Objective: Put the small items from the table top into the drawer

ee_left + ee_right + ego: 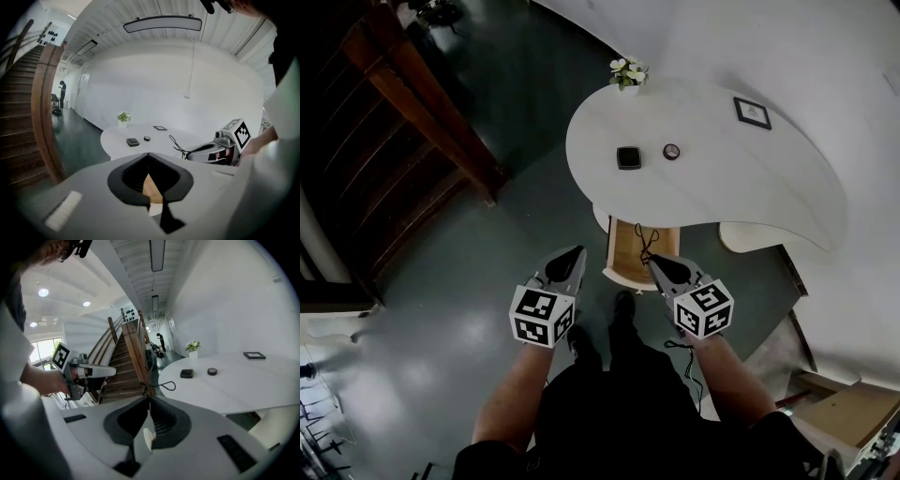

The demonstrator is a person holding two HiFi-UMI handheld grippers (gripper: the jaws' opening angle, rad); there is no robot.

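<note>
Left gripper (578, 251) closed, empty; right gripper (654, 261) pinches a black cord (644, 240). Dark box (628, 157) and round disc (671, 151) lie near the table's (750, 183) left end, so I'd say nothing's stowed yet.

No words or numbers to read anywhere here. The left cube (542, 316) and right cube (704, 308) show black-and-white squares only, no letters. The frame (752, 112) on the table (722, 178) holds a dark figure, too small to read.
</note>
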